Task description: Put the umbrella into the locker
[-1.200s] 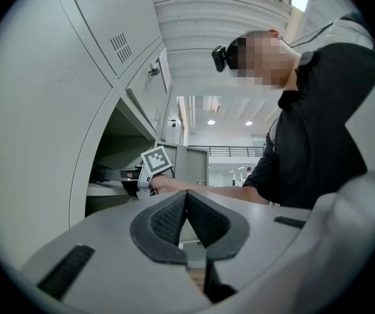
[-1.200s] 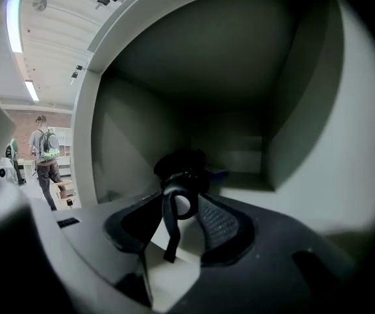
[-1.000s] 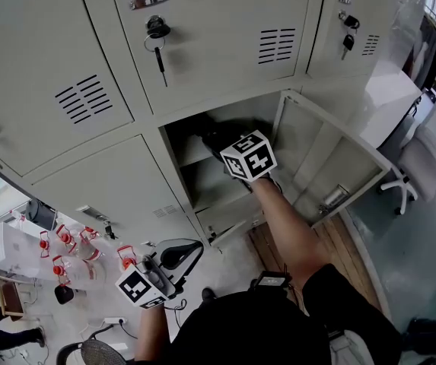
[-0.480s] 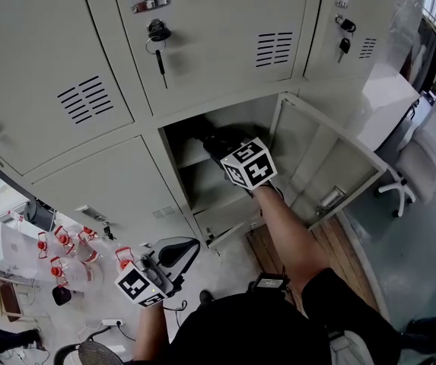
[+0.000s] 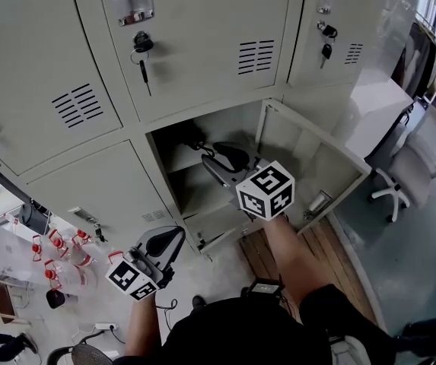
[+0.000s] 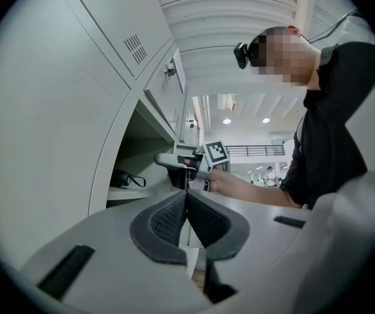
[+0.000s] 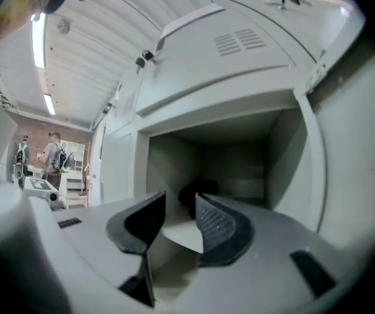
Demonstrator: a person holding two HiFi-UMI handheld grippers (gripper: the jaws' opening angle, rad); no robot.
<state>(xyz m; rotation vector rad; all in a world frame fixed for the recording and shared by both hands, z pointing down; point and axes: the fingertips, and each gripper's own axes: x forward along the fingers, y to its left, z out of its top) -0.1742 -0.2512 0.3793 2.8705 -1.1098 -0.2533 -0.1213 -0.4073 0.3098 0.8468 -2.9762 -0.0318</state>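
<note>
While the locker's (image 5: 233,124) lower compartment stands with its door (image 5: 313,162) swung open, the umbrella (image 5: 192,137) lies on the inner shelf (image 5: 183,160), deep in shadow and hard to make out. From the left gripper view only its black end and strap loop show. The right gripper (image 5: 219,158) is at the opening, its jaws closing with nothing between them, partly screening the umbrella in its own view. The left gripper (image 5: 173,239), low and apart, has its jaws pressed together, empty.
</note>
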